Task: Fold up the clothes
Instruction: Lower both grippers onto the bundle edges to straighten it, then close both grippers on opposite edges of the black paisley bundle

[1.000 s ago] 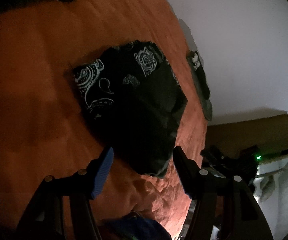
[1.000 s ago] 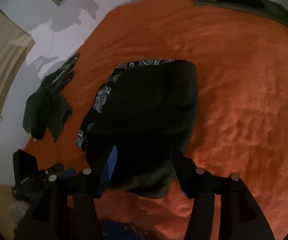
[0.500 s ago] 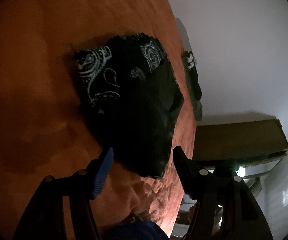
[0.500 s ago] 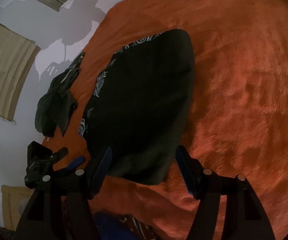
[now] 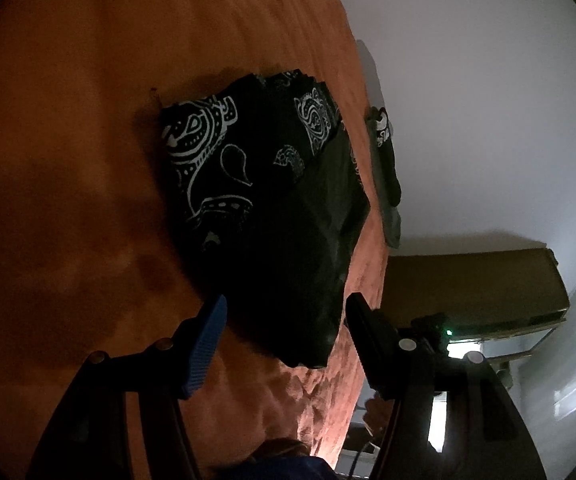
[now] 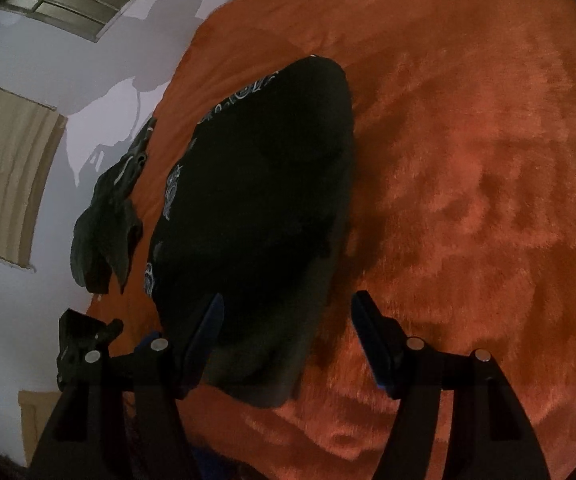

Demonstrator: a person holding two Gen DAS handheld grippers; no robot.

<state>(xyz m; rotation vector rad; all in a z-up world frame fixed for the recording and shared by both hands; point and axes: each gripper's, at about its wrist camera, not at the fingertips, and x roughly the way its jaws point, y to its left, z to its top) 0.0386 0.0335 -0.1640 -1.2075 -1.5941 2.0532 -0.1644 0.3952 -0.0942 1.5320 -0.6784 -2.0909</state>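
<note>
Both grippers lower vs before, black garment (image 6: 259, 208) nearer.

- Black paisley-print garment (image 5: 271, 216) lies folded on orange blanket (image 5: 67, 140).
- Left gripper (image 5: 283, 312) jaws apart, nothing clamped; garment's near corner lies between the fingers.
- Second dark garment (image 5: 386, 164) at blanket's edge.

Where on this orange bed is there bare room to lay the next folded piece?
Widest bare patch: orange blanket beyond the black paisley garment on the right gripper's side. More bare blanket past its patterned edge in the left view. Crowded: the wall side, where the crumpled dark garment lies.
</note>
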